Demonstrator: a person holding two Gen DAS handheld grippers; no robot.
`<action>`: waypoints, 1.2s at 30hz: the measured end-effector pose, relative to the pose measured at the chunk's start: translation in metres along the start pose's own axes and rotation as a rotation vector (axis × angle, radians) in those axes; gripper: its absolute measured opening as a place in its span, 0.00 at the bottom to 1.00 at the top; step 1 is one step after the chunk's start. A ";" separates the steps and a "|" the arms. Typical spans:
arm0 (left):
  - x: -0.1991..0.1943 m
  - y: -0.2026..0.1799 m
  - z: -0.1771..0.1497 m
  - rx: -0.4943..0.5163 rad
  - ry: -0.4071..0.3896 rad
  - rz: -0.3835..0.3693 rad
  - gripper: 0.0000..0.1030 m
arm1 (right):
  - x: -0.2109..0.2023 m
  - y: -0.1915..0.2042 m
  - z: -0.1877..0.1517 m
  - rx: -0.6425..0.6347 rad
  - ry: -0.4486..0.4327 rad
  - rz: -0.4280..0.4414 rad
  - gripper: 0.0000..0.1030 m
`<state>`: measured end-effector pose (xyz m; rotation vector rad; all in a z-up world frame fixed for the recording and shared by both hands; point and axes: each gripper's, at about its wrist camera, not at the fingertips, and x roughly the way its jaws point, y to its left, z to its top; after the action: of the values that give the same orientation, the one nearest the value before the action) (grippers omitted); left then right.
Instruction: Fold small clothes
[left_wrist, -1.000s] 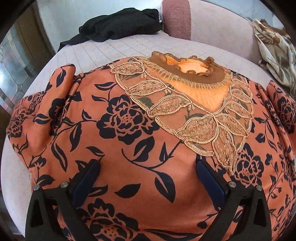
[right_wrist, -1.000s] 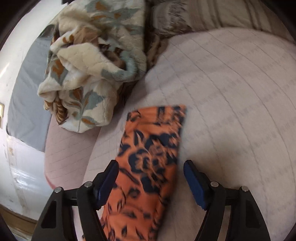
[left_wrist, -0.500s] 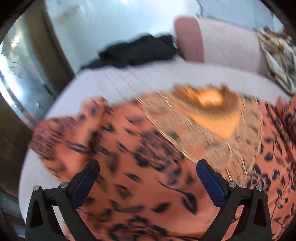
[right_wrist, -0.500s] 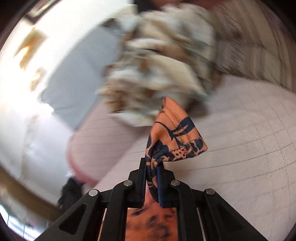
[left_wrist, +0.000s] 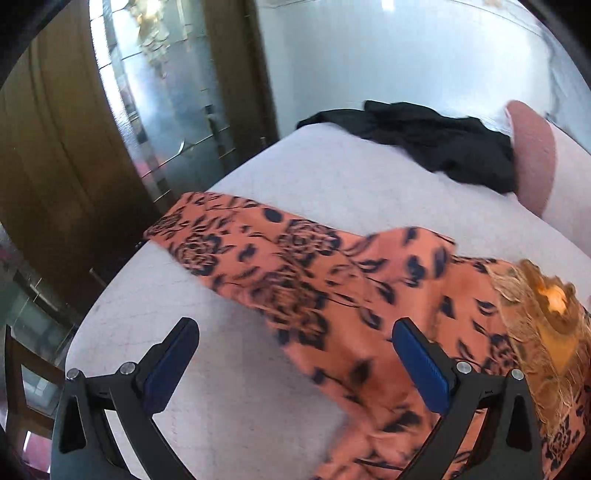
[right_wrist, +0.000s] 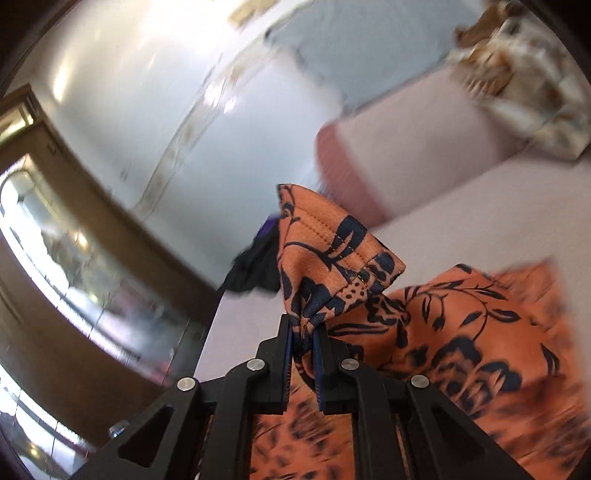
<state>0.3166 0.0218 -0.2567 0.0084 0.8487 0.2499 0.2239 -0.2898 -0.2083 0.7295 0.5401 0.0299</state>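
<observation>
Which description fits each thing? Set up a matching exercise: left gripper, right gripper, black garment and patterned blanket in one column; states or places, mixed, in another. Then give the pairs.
Column one:
1. left gripper
2. right gripper
3. black garment
4. patterned blanket

Column two:
A. crumpled beside the pink cushion
B. shut on a sleeve cuff of the orange floral top
C. bundled up on the far side of the bed
D. open, holding nothing, over the other sleeve

Pairs: 1-D, 2-B, 3-A, 4-C
</observation>
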 end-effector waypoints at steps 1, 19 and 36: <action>0.002 0.003 0.001 -0.008 0.002 0.001 1.00 | 0.018 0.007 -0.013 0.007 0.031 0.016 0.10; -0.021 -0.045 -0.003 0.075 -0.007 -0.370 1.00 | 0.024 -0.035 -0.074 -0.032 0.094 -0.109 0.61; 0.005 -0.132 -0.025 0.279 0.143 -0.320 0.76 | -0.024 -0.148 -0.027 0.038 0.086 -0.376 0.40</action>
<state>0.3296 -0.1071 -0.2914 0.1150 1.0075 -0.1718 0.1664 -0.3887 -0.3085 0.6559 0.7553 -0.3009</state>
